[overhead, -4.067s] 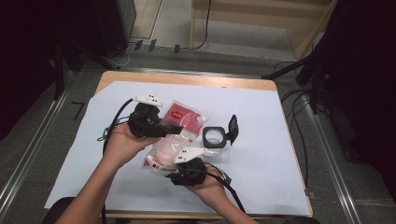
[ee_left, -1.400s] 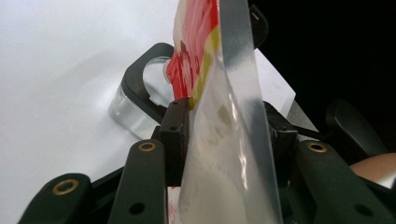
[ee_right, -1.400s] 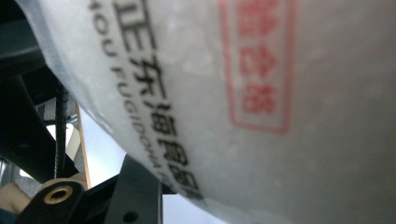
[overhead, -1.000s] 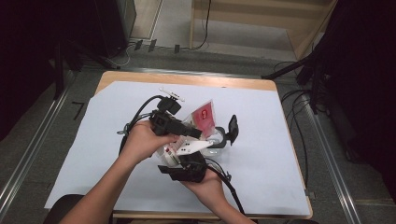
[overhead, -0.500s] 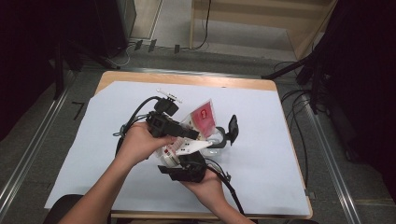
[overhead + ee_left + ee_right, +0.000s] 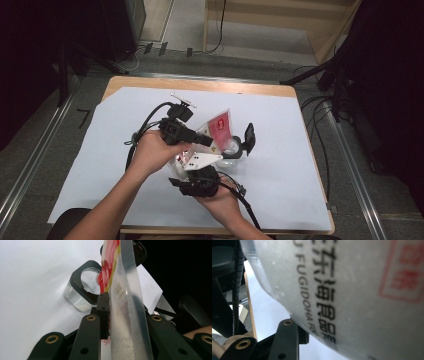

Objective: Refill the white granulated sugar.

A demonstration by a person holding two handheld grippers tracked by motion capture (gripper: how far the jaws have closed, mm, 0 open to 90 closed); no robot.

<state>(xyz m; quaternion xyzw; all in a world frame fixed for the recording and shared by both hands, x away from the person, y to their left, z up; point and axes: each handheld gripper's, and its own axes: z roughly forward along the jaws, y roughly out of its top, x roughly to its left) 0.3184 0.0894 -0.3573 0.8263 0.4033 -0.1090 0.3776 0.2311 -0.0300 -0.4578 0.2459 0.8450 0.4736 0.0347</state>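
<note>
- Pinching the clear snack bag (image 6: 125, 297), the left gripper (image 6: 192, 136) has just been closing its jaws, and the pads now press its upper sealed edge.
- Gripping the same bag's lower end, the right gripper (image 6: 196, 181) sits just below the left one, its jaws clamped on the printed film.
- Beside the bag, toward the table's right, stands a clear jar (image 6: 231, 150) with its black flip lid (image 6: 248, 137) open.
- Under the bag lies the white sheet (image 6: 100, 150) that covers the table.

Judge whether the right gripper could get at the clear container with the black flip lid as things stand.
Probably not right away: the right gripper is occupied with the snack bag, which the left gripper also grips. The container sits just beyond, with the bag in between.
</note>
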